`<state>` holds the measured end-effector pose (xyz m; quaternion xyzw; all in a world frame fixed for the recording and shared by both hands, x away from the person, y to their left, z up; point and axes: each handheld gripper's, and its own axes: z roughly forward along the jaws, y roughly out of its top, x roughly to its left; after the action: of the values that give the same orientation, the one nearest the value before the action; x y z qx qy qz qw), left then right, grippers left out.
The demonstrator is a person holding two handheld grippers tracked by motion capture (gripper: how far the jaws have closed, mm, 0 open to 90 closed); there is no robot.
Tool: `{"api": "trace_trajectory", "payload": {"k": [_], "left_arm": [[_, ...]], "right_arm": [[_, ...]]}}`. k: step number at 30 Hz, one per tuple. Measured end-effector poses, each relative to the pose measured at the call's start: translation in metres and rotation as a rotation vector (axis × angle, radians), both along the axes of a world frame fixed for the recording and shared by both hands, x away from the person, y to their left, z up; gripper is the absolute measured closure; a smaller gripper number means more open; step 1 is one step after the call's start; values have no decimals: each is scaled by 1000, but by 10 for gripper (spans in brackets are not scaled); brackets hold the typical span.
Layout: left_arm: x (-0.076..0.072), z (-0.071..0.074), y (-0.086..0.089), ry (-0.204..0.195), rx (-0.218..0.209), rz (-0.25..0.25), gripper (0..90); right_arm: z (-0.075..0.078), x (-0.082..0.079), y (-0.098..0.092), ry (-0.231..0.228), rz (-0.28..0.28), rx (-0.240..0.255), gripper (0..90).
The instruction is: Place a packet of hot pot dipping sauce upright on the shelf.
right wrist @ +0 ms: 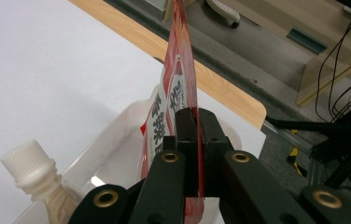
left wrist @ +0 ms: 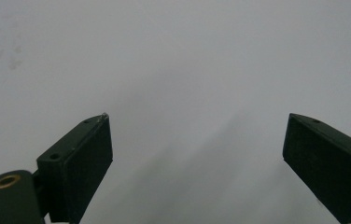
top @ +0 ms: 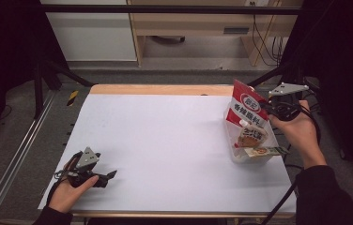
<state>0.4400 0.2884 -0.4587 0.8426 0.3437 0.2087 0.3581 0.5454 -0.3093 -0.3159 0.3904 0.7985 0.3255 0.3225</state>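
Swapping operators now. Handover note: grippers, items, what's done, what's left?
Right gripper: shut on the red-and-white pouch, holding it upright over the white bin at the table's right edge.
Left gripper: open, holds nothing, resting on the white table near-left.
In the bin: a white-capped spout pouch and another packet.
Left: probably lower the pouch in and release.

table (top: 165,140) | right: tub (top: 240,157) holding pouch (top: 247,110) (upright) and capped bottle (right wrist: 31,163) | left: claw (top: 111,175)

Right tongs (top: 264,108) gripping red packet (top: 246,107)
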Motion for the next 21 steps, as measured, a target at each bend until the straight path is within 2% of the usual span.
{"api": "trace_trajectory", "payload": {"k": [9, 16, 20, 21], "left_arm": [[-1, -1, -2, 4, 15, -14, 82], [-1, 0, -2, 2, 21, -20, 82], [-1, 1, -1, 0, 11, -14, 84], [-1, 1, -1, -1, 7, -11, 84]], "right_arm": [[-3, -2, -9, 29, -36, -10, 890], [-4, -6, -11, 37, -50, 7, 873], [-4, -8, -11, 37, -49, 8, 838], [-4, -8, -11, 37, -49, 7, 791]]}}
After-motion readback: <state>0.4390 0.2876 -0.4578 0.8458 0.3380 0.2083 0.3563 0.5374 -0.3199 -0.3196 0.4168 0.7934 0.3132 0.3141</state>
